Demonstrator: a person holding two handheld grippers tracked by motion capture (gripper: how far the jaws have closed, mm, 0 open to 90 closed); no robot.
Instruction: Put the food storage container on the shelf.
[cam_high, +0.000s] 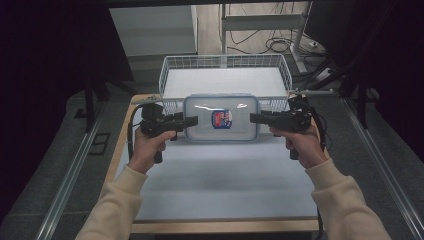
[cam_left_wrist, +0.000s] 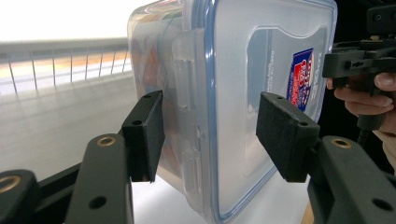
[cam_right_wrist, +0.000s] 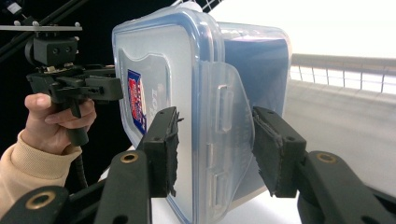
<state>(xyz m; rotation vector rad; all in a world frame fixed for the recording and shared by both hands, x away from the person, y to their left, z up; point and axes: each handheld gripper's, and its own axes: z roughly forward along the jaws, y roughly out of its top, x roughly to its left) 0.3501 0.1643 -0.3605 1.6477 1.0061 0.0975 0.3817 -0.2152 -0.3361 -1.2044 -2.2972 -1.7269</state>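
- High view: a clear plastic food box (cam_high: 221, 119) with a blue-edged lid is held up over the white table (cam_high: 220, 175), in front of a white wire basket (cam_high: 225, 62). The left gripper (cam_high: 192, 121) and right gripper (cam_high: 254, 118) each pinch one end.
- Left gripper view: both pads squeeze the box's side clip (cam_left_wrist: 187, 93) (something orange inside, too blurry to name).
- Right gripper view: the pads clamp the other clip (cam_right_wrist: 224, 107); the box's bottom is cut off.

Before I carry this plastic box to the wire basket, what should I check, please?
1. Left gripper clamps the box end: ok, log-near shut on it.
2. Right gripper jaws straddle the opposite end: ok; pad pressure cannot tell.
3. Blue-rimmed lid seated: ok.
4. Side latch locked down: cannot tell.
5. Box level between both grippers: ok.
6. Wire basket floor bare: ok.
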